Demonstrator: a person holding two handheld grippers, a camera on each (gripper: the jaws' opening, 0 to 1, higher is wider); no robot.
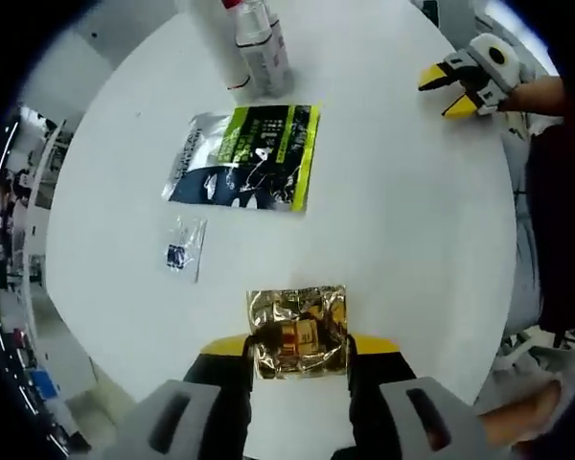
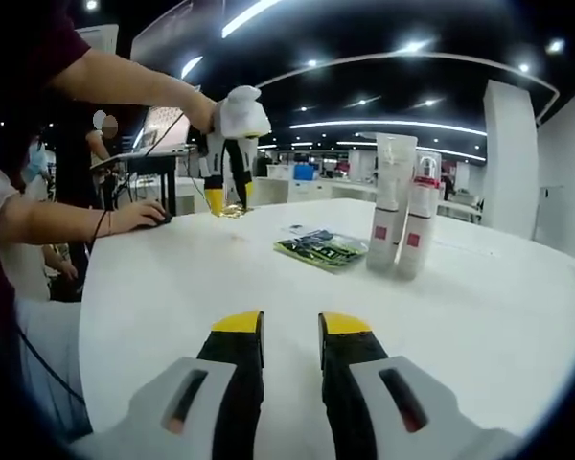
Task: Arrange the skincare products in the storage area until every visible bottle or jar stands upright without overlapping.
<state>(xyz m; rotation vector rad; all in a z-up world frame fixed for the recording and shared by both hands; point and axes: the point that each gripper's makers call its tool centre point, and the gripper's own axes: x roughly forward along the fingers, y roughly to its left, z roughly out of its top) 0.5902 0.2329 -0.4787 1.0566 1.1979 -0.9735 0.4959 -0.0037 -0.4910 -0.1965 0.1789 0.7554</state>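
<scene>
Your left gripper (image 1: 302, 347) is closed on a gold sachet (image 1: 299, 331), which sits crumpled between the yellow tips; in the left gripper view the white bench (image 1: 412, 220) lies below it. In the right gripper view that same gripper (image 2: 228, 203) points down with the sachet (image 2: 234, 210) at its tips, close to the bench (image 2: 517, 307); whether the sachet touches the surface you cannot tell.

Your right gripper (image 2: 291, 326) holds nothing, its jaws standing a narrow gap apart above the bench. In the left gripper view it shows near the bench's far edge (image 1: 450, 92).

A tube (image 2: 393, 203) and a bottle (image 2: 417, 226) stand upright, just beside each other; whether they touch is unclear. In the left gripper view the bottle (image 1: 261, 43) and the tube (image 1: 216, 43) stand at the far side of the bench.

Near them a green-and-black pouch (image 1: 245, 156) lies flat, seen also in the right gripper view (image 2: 323, 248). A small clear packet (image 1: 183, 248) lies between the pouch and the sachet, apart from both.

Beyond the bench, another person's hand (image 2: 139, 217) rests on a desk.
</scene>
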